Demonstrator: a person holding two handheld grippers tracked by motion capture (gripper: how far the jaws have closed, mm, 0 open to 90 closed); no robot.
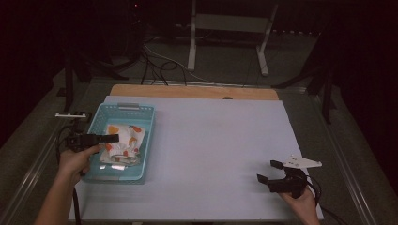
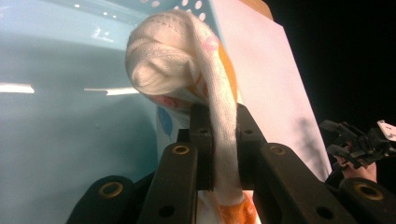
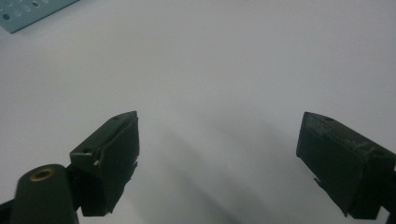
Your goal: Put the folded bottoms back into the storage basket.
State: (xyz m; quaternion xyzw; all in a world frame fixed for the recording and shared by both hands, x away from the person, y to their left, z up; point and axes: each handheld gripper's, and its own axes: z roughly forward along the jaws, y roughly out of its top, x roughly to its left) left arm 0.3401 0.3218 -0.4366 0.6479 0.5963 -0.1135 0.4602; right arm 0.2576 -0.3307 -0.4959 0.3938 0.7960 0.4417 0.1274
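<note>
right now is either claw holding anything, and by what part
The left claw is shut on a narrow pulled-up fold of the white patterned cloth, over the blue basket. The right claw is open over the white table sheet, holding nothing.

We see a white cloth (image 1: 123, 140) with orange and red prints lying crumpled inside the light blue basket (image 1: 104, 113) at the left side of the table. It sits bunched toward the middle of the basket floor, its folds loose and uneven. In the left gripper view we see one part of the cloth (image 2: 187, 65) lifted and rolled into a soft white knot, with a narrow ribbed band running down from it, pinched tight and upright. Below the pinch we make out an orange patch, and a blue print at its left.
</note>
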